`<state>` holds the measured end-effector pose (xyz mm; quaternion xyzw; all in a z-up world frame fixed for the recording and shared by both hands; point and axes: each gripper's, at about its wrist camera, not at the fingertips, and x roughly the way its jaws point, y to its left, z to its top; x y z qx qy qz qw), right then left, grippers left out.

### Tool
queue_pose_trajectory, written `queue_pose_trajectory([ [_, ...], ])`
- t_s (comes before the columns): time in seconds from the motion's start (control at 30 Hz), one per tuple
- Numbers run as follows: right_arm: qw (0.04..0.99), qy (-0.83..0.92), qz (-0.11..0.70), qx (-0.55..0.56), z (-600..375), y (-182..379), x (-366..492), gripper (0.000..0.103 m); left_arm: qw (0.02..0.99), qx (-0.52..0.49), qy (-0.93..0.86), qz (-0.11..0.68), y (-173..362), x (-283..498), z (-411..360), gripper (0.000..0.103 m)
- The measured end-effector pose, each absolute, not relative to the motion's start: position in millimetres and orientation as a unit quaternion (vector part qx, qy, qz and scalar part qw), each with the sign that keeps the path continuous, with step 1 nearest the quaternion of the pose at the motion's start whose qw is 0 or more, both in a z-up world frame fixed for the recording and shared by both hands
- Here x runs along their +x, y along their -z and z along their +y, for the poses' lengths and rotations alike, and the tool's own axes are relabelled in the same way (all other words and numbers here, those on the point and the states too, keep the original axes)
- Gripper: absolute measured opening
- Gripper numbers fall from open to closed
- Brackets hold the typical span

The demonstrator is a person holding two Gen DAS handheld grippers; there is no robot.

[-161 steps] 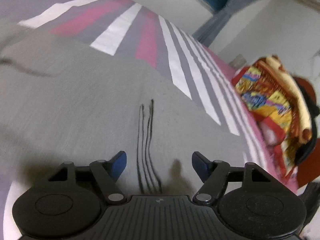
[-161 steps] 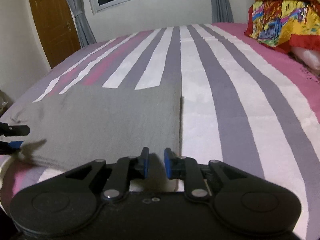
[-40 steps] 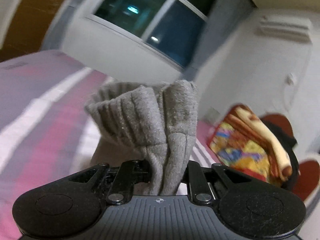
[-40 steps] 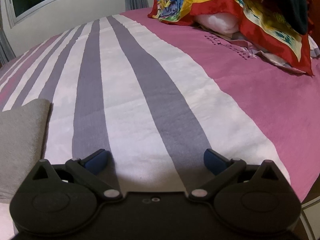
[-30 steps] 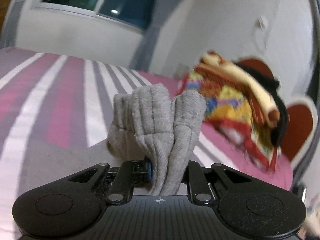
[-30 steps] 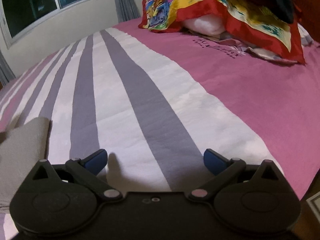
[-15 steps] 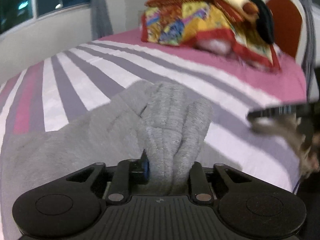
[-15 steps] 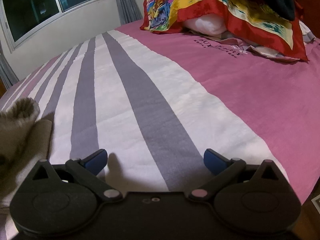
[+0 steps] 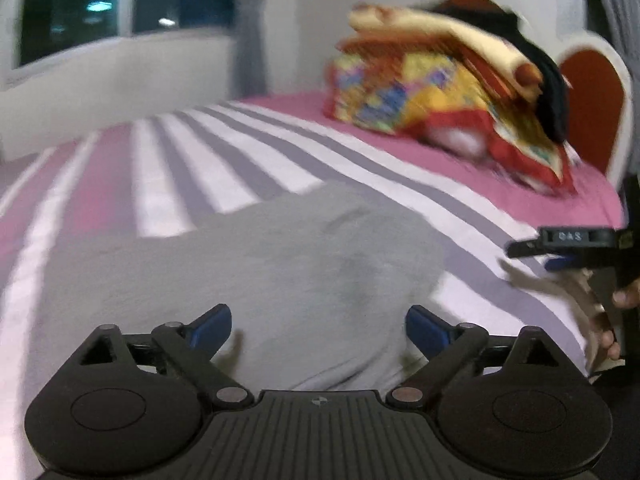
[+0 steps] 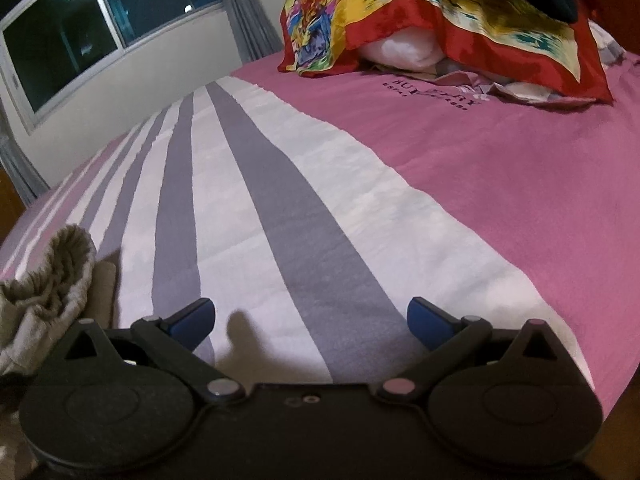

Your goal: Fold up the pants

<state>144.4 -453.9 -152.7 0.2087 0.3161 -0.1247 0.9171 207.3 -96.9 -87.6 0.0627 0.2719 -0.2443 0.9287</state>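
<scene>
The grey pants (image 9: 248,276) lie folded on the striped bed, blurred in the left wrist view. My left gripper (image 9: 318,328) hangs just over their near edge with its jaws opening wide; the cloth lies below and between the blue fingertips, not pressed by them. In the right wrist view the ribbed cuff of the pants (image 10: 60,268) bunches up at the far left. My right gripper (image 10: 312,320) stands open over the bare striped bedspread with nothing between its fingers. It also shows as a dark shape at the right edge of the left wrist view, the right gripper (image 9: 568,248) held by a hand (image 9: 604,320).
The bed (image 10: 500,200) is covered in pink, white and grey stripes. A pile of colourful bedding and pillows (image 10: 440,20) sits at the head end, with a red headboard (image 9: 588,92) behind. A window (image 10: 100,28) and curtain are beyond the far side.
My left gripper carried the bunched pants cuff down and across onto the bed, then let go; its jaws went from shut on the cloth to wide apart. The right gripper stayed open, nearly still.
</scene>
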Motion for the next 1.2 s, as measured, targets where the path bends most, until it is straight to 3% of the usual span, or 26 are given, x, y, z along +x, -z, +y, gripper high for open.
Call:
queue_pose_trajectory([
  [0.2, 0.913, 0.125, 0.324, 0.212, -447, 146, 140, 0.103, 0.951, -0.004, 0.149, 0.271, 102, 146, 5, 0.094],
  [0.3, 0.930, 0.057, 0.271, 0.240, -430, 130, 118, 0.103, 0.950, -0.006, 0.122, 0.287, 115, 132, 35, 0.094],
  [0.6, 0.934, -0.083, 0.250, 0.241, -355, 110, 111, 0.101, 0.949, 0.052, 0.067, 0.304, 141, 165, 26, 0.093],
  [0.67, 0.932, -0.096, 0.258, 0.236, -342, 110, 113, 0.100, 0.954, 0.019, 0.049, 0.296, 147, 171, 37, 0.093],
  [0.7, 0.931, -0.103, 0.261, 0.234, -337, 110, 114, 0.098, 0.952, -0.022, 0.053, 0.301, 150, 174, 47, 0.093],
  [0.8, 0.928, -0.119, 0.271, 0.226, -322, 109, 120, 0.066, 0.950, -0.041, 0.058, 0.305, 156, 178, 52, 0.094],
  [1.17, 0.915, -0.087, 0.327, 0.219, -281, 124, 178, 0.070, 0.936, -0.130, 0.092, 0.313, 171, 186, 78, 0.094],
  [1.2, 0.918, -0.094, 0.319, 0.218, -279, 120, 178, 0.064, 0.934, -0.143, 0.094, 0.313, 172, 185, 81, 0.094],
])
